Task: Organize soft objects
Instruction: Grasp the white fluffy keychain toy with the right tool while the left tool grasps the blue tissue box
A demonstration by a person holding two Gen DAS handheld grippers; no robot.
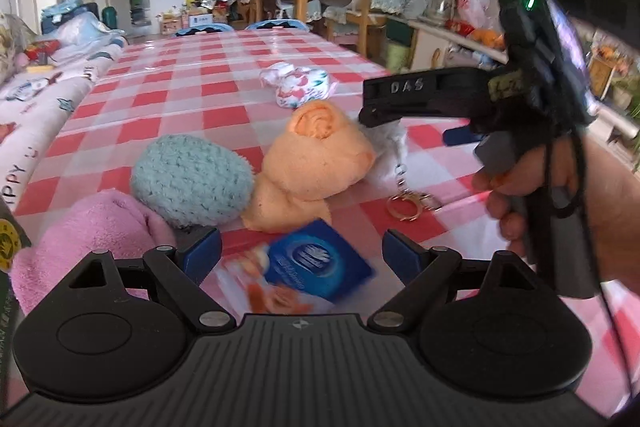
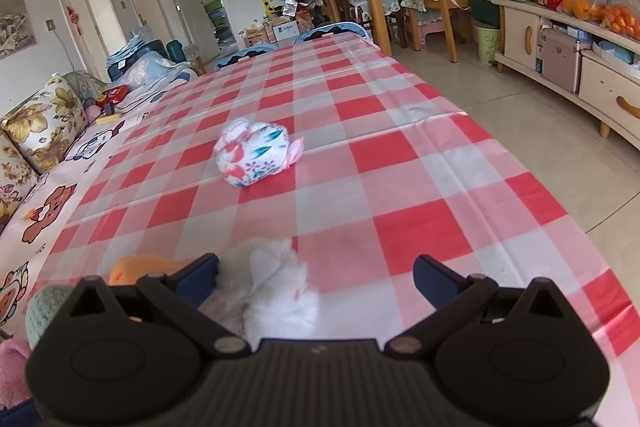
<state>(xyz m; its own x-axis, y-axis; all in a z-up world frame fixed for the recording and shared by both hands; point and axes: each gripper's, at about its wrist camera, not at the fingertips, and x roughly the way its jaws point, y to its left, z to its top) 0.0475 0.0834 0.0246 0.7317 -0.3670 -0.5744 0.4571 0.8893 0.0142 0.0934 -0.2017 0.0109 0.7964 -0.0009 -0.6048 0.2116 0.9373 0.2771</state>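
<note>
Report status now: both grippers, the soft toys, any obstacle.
Left gripper open over tissue packet. Right gripper open around white plush. Orange plush touches it.

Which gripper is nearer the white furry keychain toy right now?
Right. The right gripper is directly over the white furry toy, open jaws straddling it. The left gripper sits back, over the tissue packet.

Both cameras sit low and close over the worktop [image 1: 192,67], looking down its length toward the far room. The left view looks from further left. Both see the flowery bundle [image 1: 298,87] and orange toy [image 1: 316,159].
</note>
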